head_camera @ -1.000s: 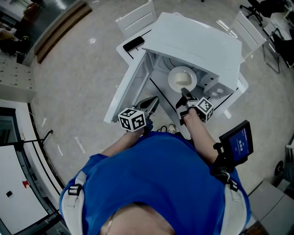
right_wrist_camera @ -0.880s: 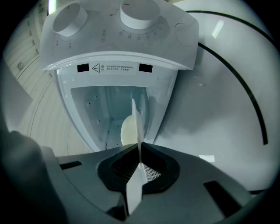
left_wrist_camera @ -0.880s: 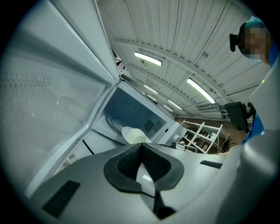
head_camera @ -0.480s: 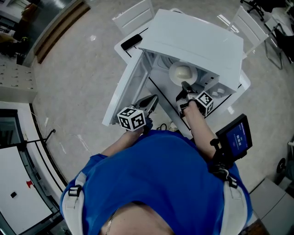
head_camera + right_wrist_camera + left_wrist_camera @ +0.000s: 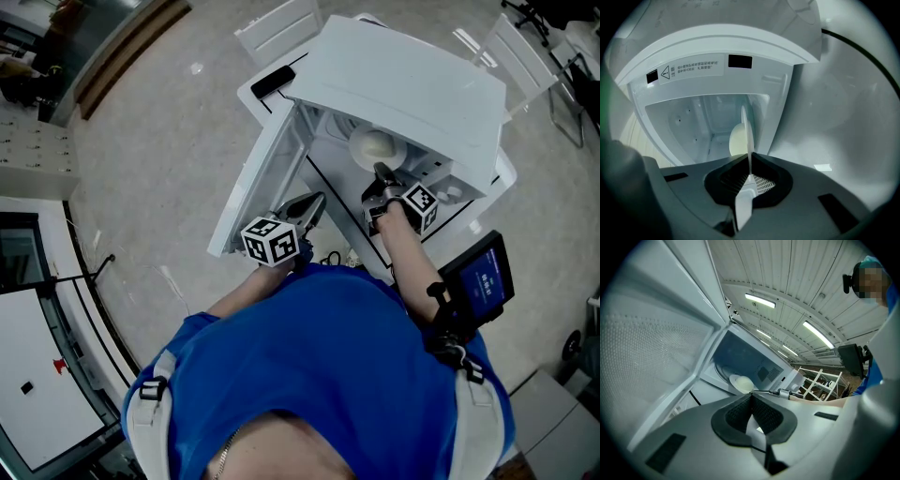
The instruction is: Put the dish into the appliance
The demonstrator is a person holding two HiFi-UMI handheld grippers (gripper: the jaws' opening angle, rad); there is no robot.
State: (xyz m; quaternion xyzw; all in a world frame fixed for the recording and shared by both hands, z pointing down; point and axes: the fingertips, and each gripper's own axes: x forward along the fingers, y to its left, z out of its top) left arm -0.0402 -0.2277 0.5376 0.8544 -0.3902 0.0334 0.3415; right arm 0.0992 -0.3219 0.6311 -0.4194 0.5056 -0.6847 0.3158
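Jaws of right gripper (image 5: 750,162) pinch the dish (image 5: 738,140) edge inside the open appliance (image 5: 689,117); left gripper (image 5: 751,396) jaws closed, empty.

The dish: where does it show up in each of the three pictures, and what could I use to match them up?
Head view: the dish sits upper middle, in the open mouth of the appliance, at the tip of the right tool.
Left gripper view: dish near the centre, inside the appliance.
Right gripper view: dish at the centre, edge-on, its rim pinched by the tool.
Shared landmark: the white appliance's open cavity.
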